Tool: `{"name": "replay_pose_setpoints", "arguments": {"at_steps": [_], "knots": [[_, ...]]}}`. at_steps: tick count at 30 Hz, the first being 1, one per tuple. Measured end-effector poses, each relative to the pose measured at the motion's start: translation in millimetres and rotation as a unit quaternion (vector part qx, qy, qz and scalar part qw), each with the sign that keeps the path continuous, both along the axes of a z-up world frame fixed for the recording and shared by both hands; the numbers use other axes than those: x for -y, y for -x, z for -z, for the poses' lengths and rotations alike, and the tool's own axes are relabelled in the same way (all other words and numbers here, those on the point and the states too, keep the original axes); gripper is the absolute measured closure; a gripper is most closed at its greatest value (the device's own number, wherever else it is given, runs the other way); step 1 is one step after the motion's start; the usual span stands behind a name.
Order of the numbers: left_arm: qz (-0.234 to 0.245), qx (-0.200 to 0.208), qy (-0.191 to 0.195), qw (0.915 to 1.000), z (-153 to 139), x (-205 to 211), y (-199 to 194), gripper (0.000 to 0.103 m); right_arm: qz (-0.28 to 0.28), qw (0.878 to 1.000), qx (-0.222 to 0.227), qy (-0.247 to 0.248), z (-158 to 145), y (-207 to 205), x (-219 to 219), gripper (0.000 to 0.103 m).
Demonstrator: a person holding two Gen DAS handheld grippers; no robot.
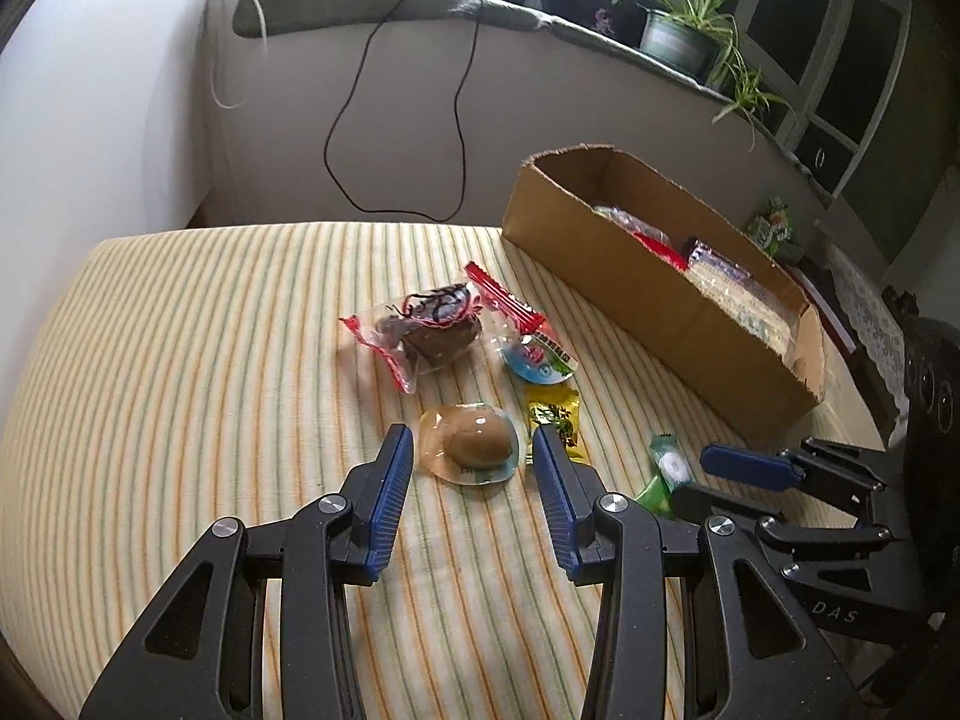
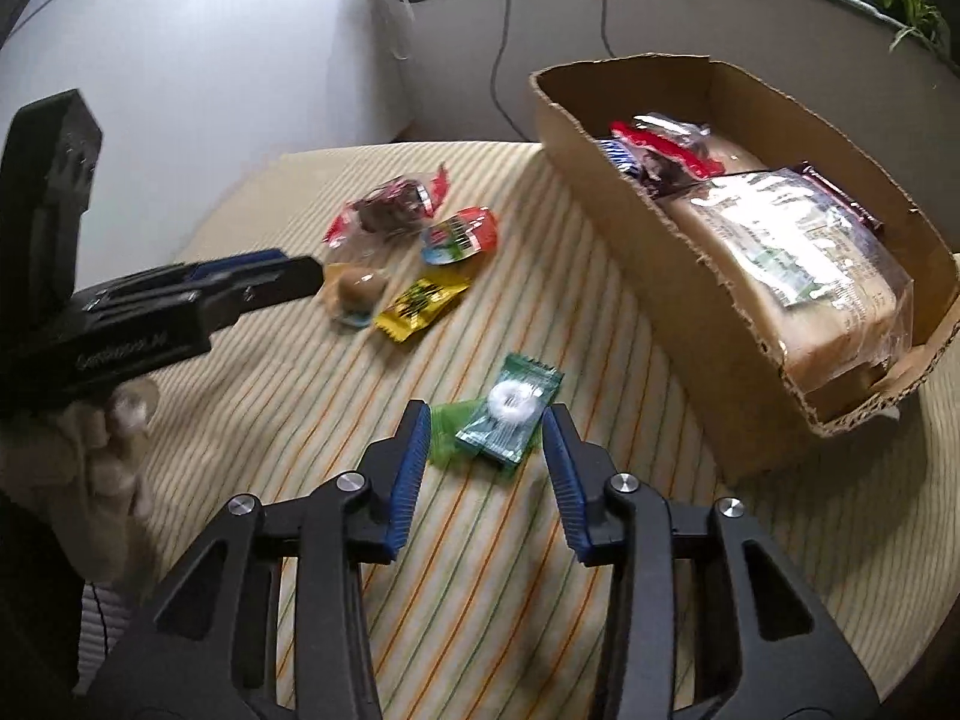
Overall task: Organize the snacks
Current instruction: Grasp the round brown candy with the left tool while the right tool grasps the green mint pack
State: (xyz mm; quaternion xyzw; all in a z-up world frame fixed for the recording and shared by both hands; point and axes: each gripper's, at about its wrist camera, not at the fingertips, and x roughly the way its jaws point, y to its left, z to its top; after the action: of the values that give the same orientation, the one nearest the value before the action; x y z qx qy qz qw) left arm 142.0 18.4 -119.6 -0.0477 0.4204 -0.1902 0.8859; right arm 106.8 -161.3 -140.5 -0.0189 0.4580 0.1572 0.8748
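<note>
My left gripper point(image 1: 473, 441) is open, its fingers on either side of a clear-wrapped brown egg snack point(image 1: 474, 443) on the striped cloth. My right gripper point(image 2: 487, 420) is open around a green mint packet with a white ring point(image 2: 510, 414). Beyond lie a red-edged chocolate cake packet point(image 1: 423, 324), a round colourful jelly cup point(image 1: 537, 360) and a yellow packet point(image 1: 555, 414). A cardboard box point(image 1: 630, 282) at the right holds several snacks, including a large wrapped bread pack point(image 2: 798, 264). The left gripper shows in the right wrist view point(image 2: 264, 276); the right gripper shows in the left wrist view point(image 1: 720, 474).
The striped cloth point(image 1: 210, 390) covers the table. A grey ledge point(image 1: 420, 6) behind carries cables and a potted plant point(image 1: 684, 30). A green packet point(image 1: 774, 228) lies behind the box. The table's far edge drops off before the wall.
</note>
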Motion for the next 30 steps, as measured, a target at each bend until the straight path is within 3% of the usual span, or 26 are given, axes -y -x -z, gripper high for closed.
{"name": "replay_pose_setpoints", "arguments": {"at_steps": [18,24,30], "knots": [[0.006,0.001,-0.049,0.9988,13.4,13.4,-13.4,0.063,0.012,1.0,-0.004,0.026,14.3,-14.8,-7.3,0.065],[0.023,0.013,-0.063,0.9977,12.5,22.0,-8.1,0.078,0.011,1.0,-0.006,0.02,13.7,-15.3,-1.8,0.078],[0.018,0.017,-0.064,0.9976,11.8,22.1,-6.7,0.08,0.007,1.0,-0.002,0.023,12.5,-11.5,-1.4,0.079]]}}
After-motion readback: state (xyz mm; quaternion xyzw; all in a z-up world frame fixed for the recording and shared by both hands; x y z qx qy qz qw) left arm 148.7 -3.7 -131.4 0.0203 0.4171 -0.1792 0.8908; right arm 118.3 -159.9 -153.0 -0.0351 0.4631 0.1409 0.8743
